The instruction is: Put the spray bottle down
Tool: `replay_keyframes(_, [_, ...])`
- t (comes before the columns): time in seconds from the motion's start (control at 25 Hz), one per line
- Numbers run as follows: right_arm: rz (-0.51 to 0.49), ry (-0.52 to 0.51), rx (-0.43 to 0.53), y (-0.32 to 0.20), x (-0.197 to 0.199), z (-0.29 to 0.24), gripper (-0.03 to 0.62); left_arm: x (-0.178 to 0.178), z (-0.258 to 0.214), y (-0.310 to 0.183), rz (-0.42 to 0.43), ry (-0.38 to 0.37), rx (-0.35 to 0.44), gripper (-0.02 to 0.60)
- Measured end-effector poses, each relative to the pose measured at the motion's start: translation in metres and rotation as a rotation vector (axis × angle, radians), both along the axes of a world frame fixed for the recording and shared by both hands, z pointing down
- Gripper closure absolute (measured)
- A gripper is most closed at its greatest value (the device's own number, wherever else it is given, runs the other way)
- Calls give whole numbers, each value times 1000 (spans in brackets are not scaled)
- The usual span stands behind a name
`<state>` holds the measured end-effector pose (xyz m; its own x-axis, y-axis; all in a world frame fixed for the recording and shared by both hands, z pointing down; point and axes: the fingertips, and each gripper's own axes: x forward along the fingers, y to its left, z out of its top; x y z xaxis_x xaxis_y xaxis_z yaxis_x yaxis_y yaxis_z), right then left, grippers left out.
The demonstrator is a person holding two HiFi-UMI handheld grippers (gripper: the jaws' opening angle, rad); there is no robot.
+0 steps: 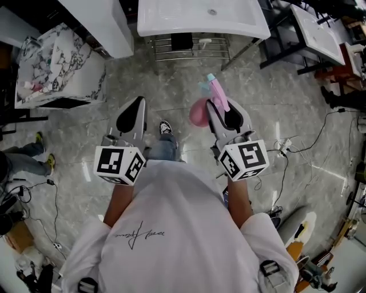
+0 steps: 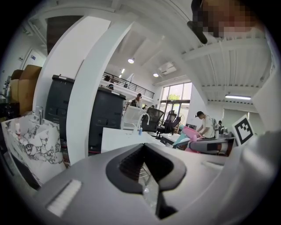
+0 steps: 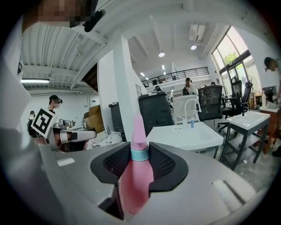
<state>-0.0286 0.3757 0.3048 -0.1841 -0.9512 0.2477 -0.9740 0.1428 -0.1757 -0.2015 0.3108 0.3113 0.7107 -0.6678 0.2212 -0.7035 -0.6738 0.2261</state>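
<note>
Head view shows the right gripper (image 1: 226, 110) pinching a pink plastic spray bottle with a teal collar (image 1: 213, 94) above the grey marbled floor (image 1: 171, 86). The bottle is in the air and not yet near any support. The right gripper view confirms the hold: the black ribbed pads (image 3: 117, 161) press on the pink neck just under the teal ring, and the nozzle end points forward along the jaws. The bottle seems to lie tilted forward, not upright, with its round body bulging out beside the jaws. The left gripper (image 1: 134, 111) is carried alongside. Its jaws stand slightly apart with nothing between them.

The white basin-topped surface (image 1: 203, 17) ahead looks like the likeliest place to set it. To do the step well, the person should first bring the bottle over a flat part of that surface, clear of the sink hollow. The wrist should then turn until the base faces down. The bottle should be lowered until the base rests fully. Only then should the jaws spread, and the gripper should draw straight back so that it does not catch the trigger.
</note>
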Motion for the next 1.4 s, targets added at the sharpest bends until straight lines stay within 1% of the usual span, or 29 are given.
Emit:
replay_keyframes(0.2, [-27,13,0,-51,-12,-6,467,-10,-8,-47,-9,28,15,531])
replay_keyframes(0.44, [-46,47,21,-93,-23,-18,467,-17,-15,-86,-11,62,35,531])
replay_keyframes(0.68, [-70,7,23,-115,-33,-24,467,-25,-14,-107,-11,87,47,531])
replay_keyframes(0.8, [-83,-8,12,-123,-39,-22,467,-30,-15,-113,-16,88,43,531])
replay_keyframes(0.96, [-87,-42,19,-126,-34,-27,467,-22,-14,-110,-3,99,34,530])
replay_keyframes(1.16, [-75,-42,17,-133,-26,-29,467,-22,-16,-110,-11,98,23,531])
replay_keyframes(1.4, [-98,-47,26,-146,-23,-27,467,-16,-16,-116,-12,98,32,531])
